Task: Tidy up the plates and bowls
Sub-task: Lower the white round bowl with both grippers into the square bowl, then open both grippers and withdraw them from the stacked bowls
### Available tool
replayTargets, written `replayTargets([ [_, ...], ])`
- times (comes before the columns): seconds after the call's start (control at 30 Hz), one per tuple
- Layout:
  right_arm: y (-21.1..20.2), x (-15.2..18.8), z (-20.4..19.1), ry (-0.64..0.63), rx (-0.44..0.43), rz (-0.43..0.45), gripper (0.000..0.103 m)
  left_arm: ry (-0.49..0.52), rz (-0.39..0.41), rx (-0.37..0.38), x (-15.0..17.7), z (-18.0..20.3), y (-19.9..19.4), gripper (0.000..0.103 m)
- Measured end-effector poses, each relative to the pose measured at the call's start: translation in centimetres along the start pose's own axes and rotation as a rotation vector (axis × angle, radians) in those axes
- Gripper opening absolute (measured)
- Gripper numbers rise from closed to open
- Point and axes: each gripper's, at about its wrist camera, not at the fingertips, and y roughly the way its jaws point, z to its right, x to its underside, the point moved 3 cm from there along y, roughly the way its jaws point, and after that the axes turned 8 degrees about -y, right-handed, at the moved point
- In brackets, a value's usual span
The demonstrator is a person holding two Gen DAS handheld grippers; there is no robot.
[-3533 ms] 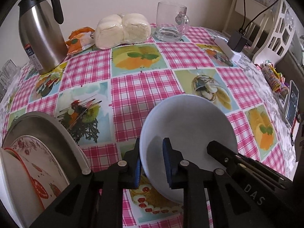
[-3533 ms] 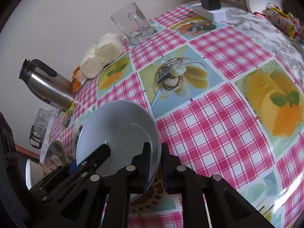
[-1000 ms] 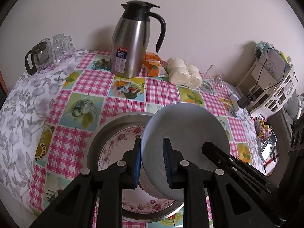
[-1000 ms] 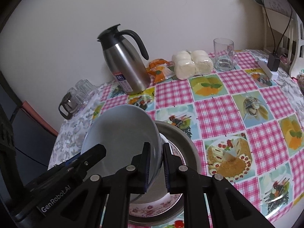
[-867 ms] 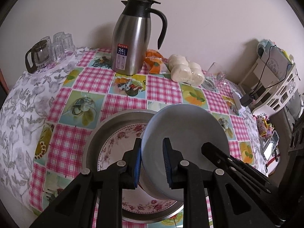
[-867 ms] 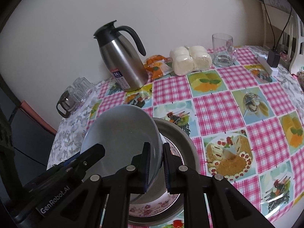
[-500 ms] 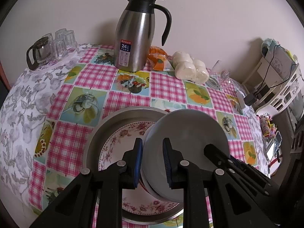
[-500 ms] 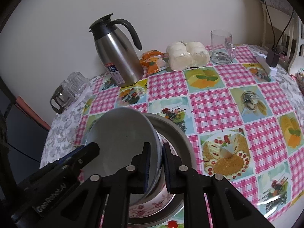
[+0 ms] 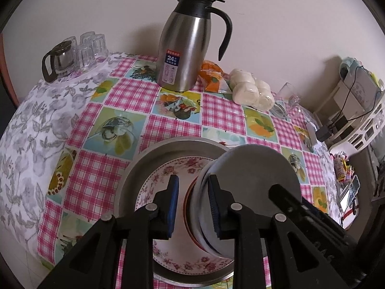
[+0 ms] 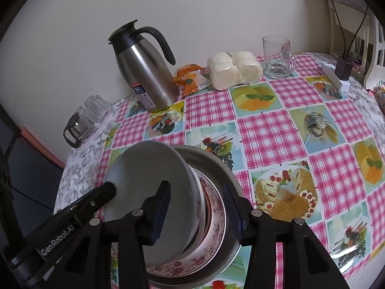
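A plain grey-white bowl [image 9: 255, 168] rests in a red-rimmed bowl [image 9: 189, 200] on a floral plate [image 9: 158, 180] inside a round metal pan [image 9: 134, 166]. My left gripper [image 9: 193, 203] is open, its jaws straddling the grey bowl's left rim. In the right wrist view the same grey bowl [image 10: 149, 171] sits in the stack over the floral plate [image 10: 216, 207] and pan [image 10: 211, 159]. My right gripper [image 10: 196, 210] is open, its jaws apart on either side of the bowl's right rim.
A steel thermos jug [image 9: 187, 43], an orange snack packet [image 9: 211, 77], wrapped white buns [image 9: 252, 91] and a glass mug [image 10: 278, 56] stand along the wall. Small glasses and a glass pot [image 9: 72, 53] sit at the far left. A power strip with charger [image 10: 339, 74] lies right.
Both grippers carried the grey bowl from the right side of the table to the pan, set it into the red-rimmed bowl, and both have opened off its rim.
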Motion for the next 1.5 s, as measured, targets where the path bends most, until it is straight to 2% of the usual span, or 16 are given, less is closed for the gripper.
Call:
replayTargets([
  [0.1,-0.5,-0.2,0.4,0.012,0.006,0.023,0.058,-0.006,0.0,-0.002,0.0,-0.1,0.0,0.03],
  [0.27,-0.6,-0.4,1.9,0.066,0.002,0.036,0.059,-0.015,0.0,-0.004,-0.1,-0.3,0.2,0.037],
  [0.33,-0.1,-0.3,2.6,0.096,-0.037,0.028,0.06,-0.019,0.0,-0.005,-0.2,-0.4,0.2,0.038],
  [0.43,0.4,-0.1,2.9,0.117,-0.064,0.019,0.06,-0.021,0.0,-0.005,-0.2,-0.5,0.3,0.04],
  [0.63,1.0,0.2,2.8,0.118,-0.057,0.003,0.06,-0.018,-0.003,-0.008,-0.1,-0.4,0.2,0.041],
  [0.7,0.9,0.1,2.7,0.103,-0.041,0.002,0.06,-0.02,-0.005,-0.008,-0.2,-0.5,0.1,0.044],
  [0.77,0.6,0.1,2.6,0.09,-0.029,0.006,0.06,-0.023,-0.001,-0.009,-0.2,-0.5,-0.2,0.054],
  [0.93,0.2,0.0,2.2,0.05,-0.006,0.006,0.07,-0.023,0.015,-0.012,-0.3,-0.6,-1.1,0.066],
  [1.0,0.1,0.0,2.0,0.035,0.002,0.004,0.078,-0.024,0.023,-0.024,-0.3,-0.7,-1.4,0.069],
  [1.07,-0.2,0.1,1.8,0.022,0.008,0.006,0.083,-0.025,0.031,-0.045,-0.3,-1.0,-1.7,0.077],
  [1.2,-0.9,0.4,1.7,0.007,0.021,0.02,0.093,-0.026,0.053,-0.079,0.1,-1.7,-2.3,0.081],
  [1.27,-1.4,0.5,1.8,0.006,0.021,0.033,0.101,-0.026,0.076,-0.099,0.4,-2.1,-2.6,0.095],
  [1.5,-3.2,1.6,1.4,-0.021,0.039,0.068,0.103,-0.021,0.098,-0.126,2.2,-3.2,-3.4,0.096],
])
